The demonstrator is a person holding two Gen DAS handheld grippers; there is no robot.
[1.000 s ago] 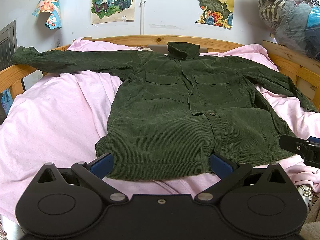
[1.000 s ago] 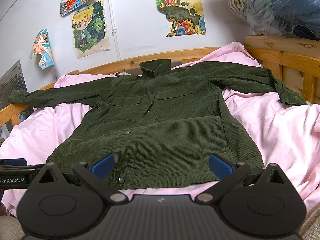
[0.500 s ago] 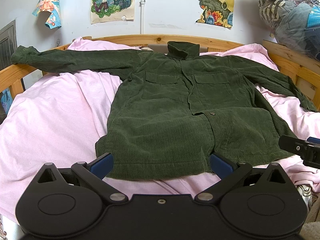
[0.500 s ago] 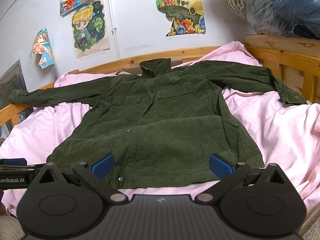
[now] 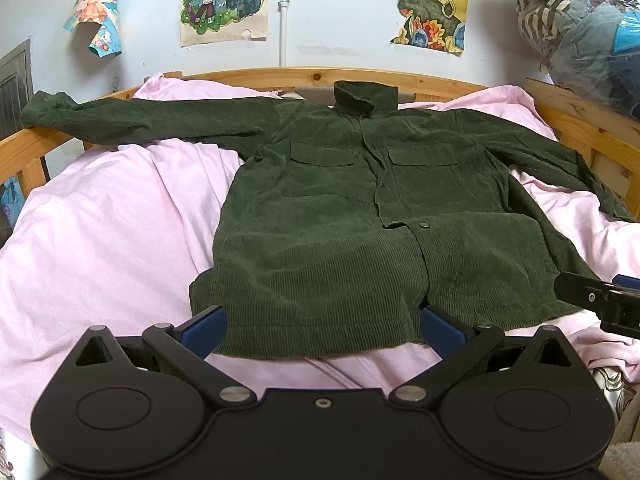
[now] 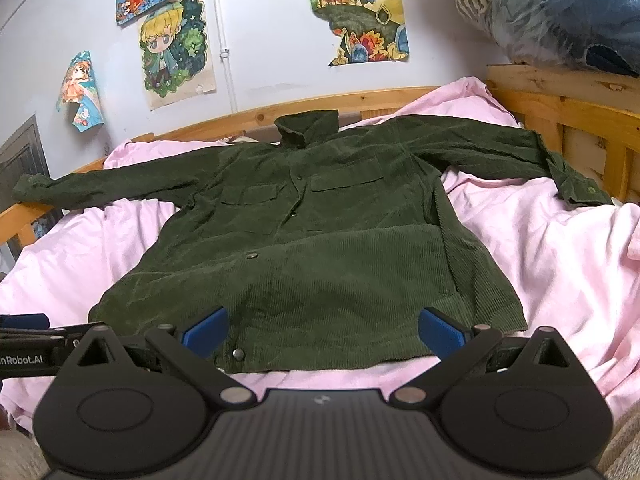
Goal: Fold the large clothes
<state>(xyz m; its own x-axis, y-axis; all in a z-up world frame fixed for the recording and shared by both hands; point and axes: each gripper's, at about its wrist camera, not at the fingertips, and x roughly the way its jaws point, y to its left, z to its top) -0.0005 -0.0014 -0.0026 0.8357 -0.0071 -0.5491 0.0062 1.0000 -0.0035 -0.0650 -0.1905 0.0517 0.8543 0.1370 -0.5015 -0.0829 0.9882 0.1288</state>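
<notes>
Lying flat on the pink sheet (image 5: 100,240), front up, the big green jacket (image 5: 360,240) has both sleeves stretched out wide. I think folding has not begun. The left gripper (image 5: 322,330) and right gripper (image 6: 322,332) hover near the hem, both spread wide, holding nothing. Best to bring each sleeve in first, smoothly. Wooden rails (image 6: 560,108) ring the bed; cartoon posters (image 5: 224,0) hang on the wall.

The green jacket (image 5: 340,232) loses its hem middle behind the left gripper (image 5: 322,330) body, and its sleeve off to that tool's right gets cut by the frame edge. Bagged stuff (image 6: 560,12) up and right of the right gripper (image 6: 322,330) is too blurry to identify.
</notes>
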